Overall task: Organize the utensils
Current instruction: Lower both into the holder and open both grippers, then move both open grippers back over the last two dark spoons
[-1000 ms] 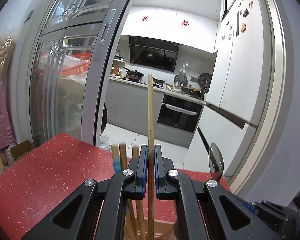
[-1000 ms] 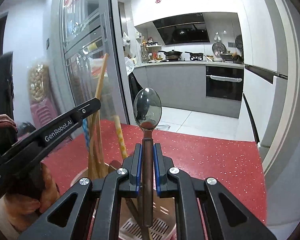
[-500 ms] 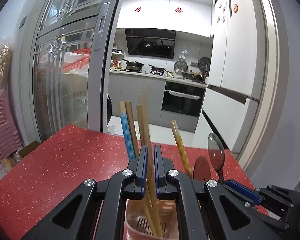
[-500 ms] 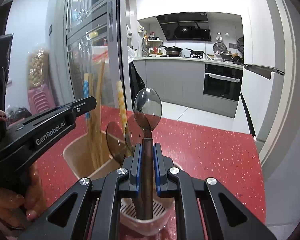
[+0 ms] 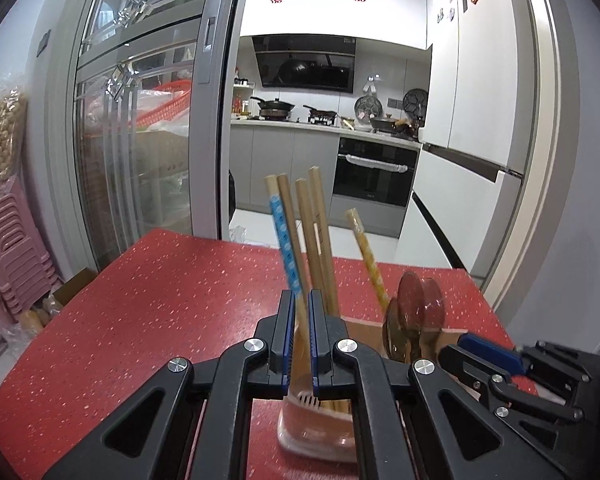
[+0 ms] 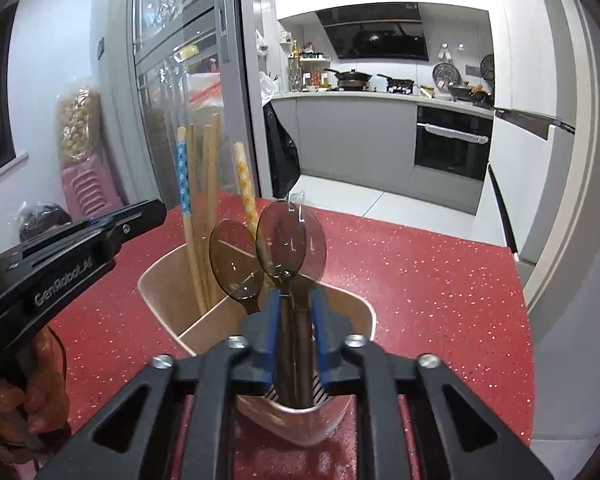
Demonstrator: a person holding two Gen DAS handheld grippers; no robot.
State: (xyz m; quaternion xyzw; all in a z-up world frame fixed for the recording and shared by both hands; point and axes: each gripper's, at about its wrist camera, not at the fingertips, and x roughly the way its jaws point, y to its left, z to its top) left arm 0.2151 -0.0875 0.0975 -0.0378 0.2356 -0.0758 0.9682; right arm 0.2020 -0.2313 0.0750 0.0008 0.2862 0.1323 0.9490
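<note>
A beige two-part utensil holder (image 6: 162,286) stands on the red table; it also shows in the left wrist view (image 5: 320,436). Several chopsticks (image 5: 314,240) stand in its left part, also seen in the right wrist view (image 6: 198,208). Several metal spoons (image 6: 290,240) stand in its right part, also in the left wrist view (image 5: 418,300). My left gripper (image 5: 299,320) is slightly open around the chopsticks. My right gripper (image 6: 294,314) is open, its jaws either side of the spoon handles. The left gripper also shows at the left of the right wrist view (image 6: 72,248).
The red speckled table (image 5: 148,312) ends at its far edge before a glass sliding door (image 5: 140,140) and the kitchen floor. A white fridge (image 5: 472,128) stands at the right. Pink stools (image 5: 8,248) are stacked at the left.
Both grippers have lowered their utensils into the holder and opened. The chopstick stands among the others and the spoon among the spoons. Both grippers have drawn back a little.
</note>
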